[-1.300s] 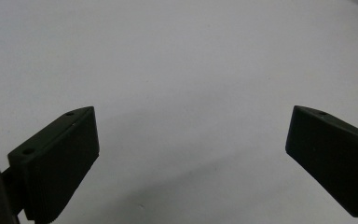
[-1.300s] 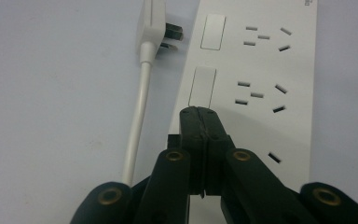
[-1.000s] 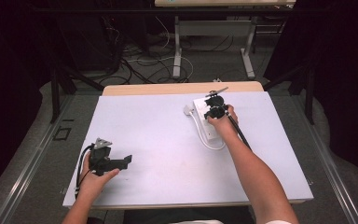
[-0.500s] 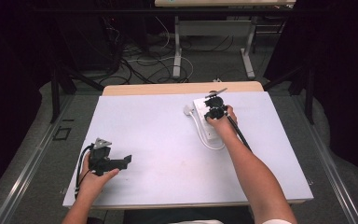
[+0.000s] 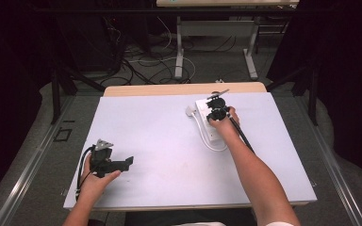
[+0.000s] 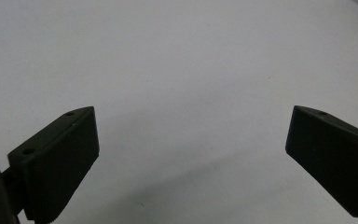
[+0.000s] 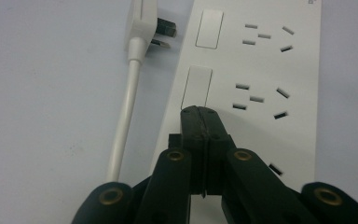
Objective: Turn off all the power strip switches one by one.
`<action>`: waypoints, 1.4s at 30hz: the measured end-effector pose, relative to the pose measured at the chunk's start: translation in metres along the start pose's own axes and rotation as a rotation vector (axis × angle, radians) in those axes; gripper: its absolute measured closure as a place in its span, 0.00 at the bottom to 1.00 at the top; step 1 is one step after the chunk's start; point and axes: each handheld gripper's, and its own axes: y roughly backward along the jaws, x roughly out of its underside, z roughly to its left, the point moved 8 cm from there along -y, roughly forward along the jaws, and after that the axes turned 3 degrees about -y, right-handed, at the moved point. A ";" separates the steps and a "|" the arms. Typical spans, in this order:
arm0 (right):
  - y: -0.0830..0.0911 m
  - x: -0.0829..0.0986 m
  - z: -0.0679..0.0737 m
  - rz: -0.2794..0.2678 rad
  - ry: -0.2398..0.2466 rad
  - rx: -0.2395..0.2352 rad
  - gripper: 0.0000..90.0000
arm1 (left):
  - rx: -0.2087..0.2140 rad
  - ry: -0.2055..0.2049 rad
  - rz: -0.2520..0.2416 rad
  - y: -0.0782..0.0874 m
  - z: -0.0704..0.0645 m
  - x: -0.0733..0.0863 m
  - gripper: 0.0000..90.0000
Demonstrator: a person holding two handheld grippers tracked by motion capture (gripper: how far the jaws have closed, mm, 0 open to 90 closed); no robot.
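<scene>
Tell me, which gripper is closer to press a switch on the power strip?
Right. The right gripper, jaws shut, sits right over the power strip, tips at a switch. The left gripper rests open, far across the table.

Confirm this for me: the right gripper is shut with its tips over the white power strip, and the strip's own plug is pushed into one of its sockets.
Not quite. The plug lies loose on the table beside the power strip, prongs bare, in no socket; the right gripper view shows it. The rest holds: the right gripper is shut, tips over the strip.
</scene>
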 end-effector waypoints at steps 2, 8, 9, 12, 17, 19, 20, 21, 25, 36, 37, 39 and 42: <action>-0.002 0.001 0.001 -0.010 0.007 0.002 1.00 | -0.002 -0.001 -0.003 0.000 0.000 0.000 0.03; -0.003 0.000 0.000 -0.032 -0.005 -0.003 1.00 | -0.001 0.000 -0.003 0.000 0.000 0.000 0.03; -0.003 0.000 0.001 -0.031 -0.007 0.002 1.00 | -0.001 0.000 -0.003 0.000 0.000 0.000 0.03; -0.003 0.001 0.000 -0.029 0.007 0.011 1.00 | 0.001 -0.001 0.007 0.000 0.000 0.000 0.03; -0.003 0.001 0.002 -0.038 0.018 0.014 1.00 | 0.003 -0.002 0.008 0.000 0.000 0.001 0.03; -0.002 0.001 0.002 -0.038 0.032 0.018 1.00 | 0.003 -0.002 0.008 0.000 0.000 0.001 0.03; -0.003 0.001 0.002 -0.043 0.040 0.020 1.00 | 0.003 -0.002 0.008 0.000 0.000 0.001 0.03; -0.002 0.002 0.002 -0.048 0.026 0.032 1.00 | 0.003 -0.002 0.008 0.000 0.000 0.001 0.03; -0.002 0.002 0.002 -0.051 0.025 0.028 1.00 | 0.003 -0.002 0.008 0.000 0.000 0.001 0.03; 0.000 -0.002 -0.001 -0.054 0.022 0.024 1.00 | 0.008 0.000 0.014 0.000 0.000 0.001 0.03; 0.000 -0.003 0.000 -0.054 0.013 0.015 1.00 | 0.009 0.001 0.013 0.000 0.000 0.001 0.03; 0.003 -0.007 -0.001 -0.064 0.010 0.014 1.00 | 0.009 0.000 0.013 0.000 0.000 0.001 0.03; 0.006 -0.012 -0.001 -0.075 0.013 0.010 1.00 | 0.005 0.002 0.004 -0.001 0.000 0.000 0.03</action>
